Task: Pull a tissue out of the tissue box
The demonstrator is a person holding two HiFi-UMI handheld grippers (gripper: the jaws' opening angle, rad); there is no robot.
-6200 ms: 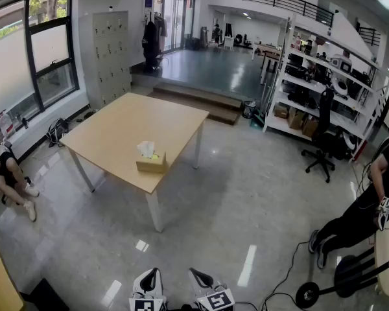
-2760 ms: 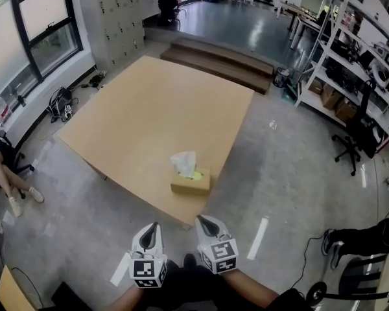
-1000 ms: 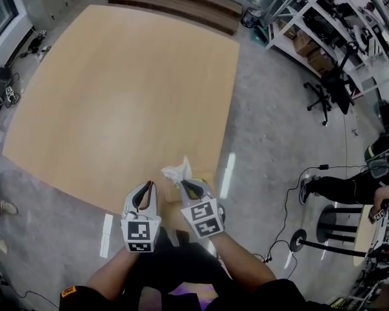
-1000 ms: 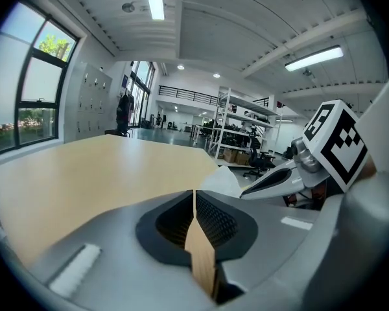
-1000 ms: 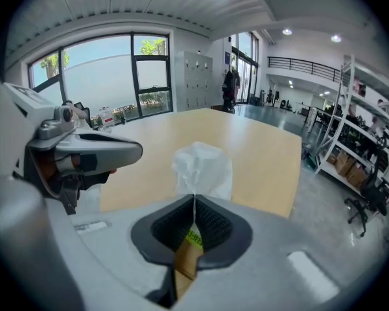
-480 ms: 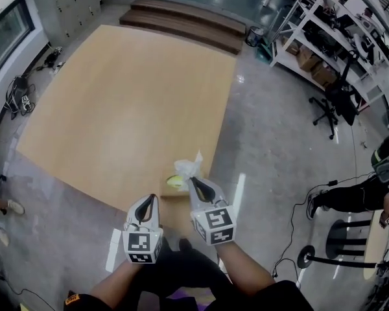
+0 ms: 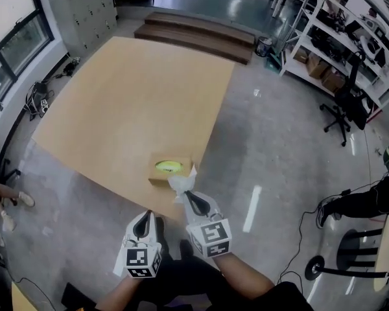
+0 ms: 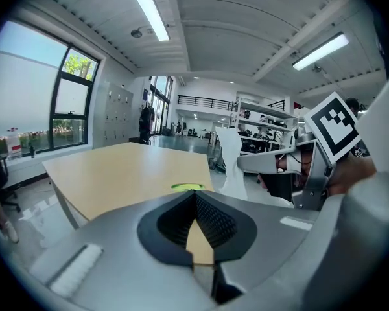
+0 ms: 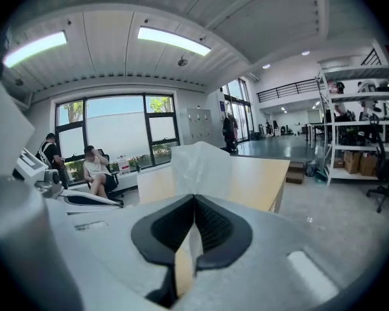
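Tissue (image 7: 180, 185) first: pinched in the right hand-held gripper (image 7: 185, 194), jaws closed tight on its lower end, white sheet standing up crumpled above the tips. Shows the same along the right gripper view, rising pale and upright out of the meeting pads and covering part of the table (image 7: 129, 102) behind. Hangs just beside the near right corner of the tissue box (image 7: 168, 172); cannot tell from above whether still touching it. On to the box itself: tan cardboard, yellow-green oval on top, sitting close to the table's near edge, not far from the near right corner. Over to the left hand-held gripper (image 7: 145, 215): jaws shut together, nothing between them, held just off the table's near edge over the grey floor (image 7: 272, 173), beside the right one and a little nearer the body. From the left gripper view, looks across the broad wooden top, green oval just above the jaw tips, tissue upright to the right with the right gripper's marker cube behind it. Around the table: wooden steps (image 7: 194, 36) at the far end, metal shelving (image 7: 350, 37) and a black office chair (image 7: 347, 112) on the right, windows (image 7: 16, 24) on the left. Two seated people (image 9: 97, 170) by the window in the right gripper view.
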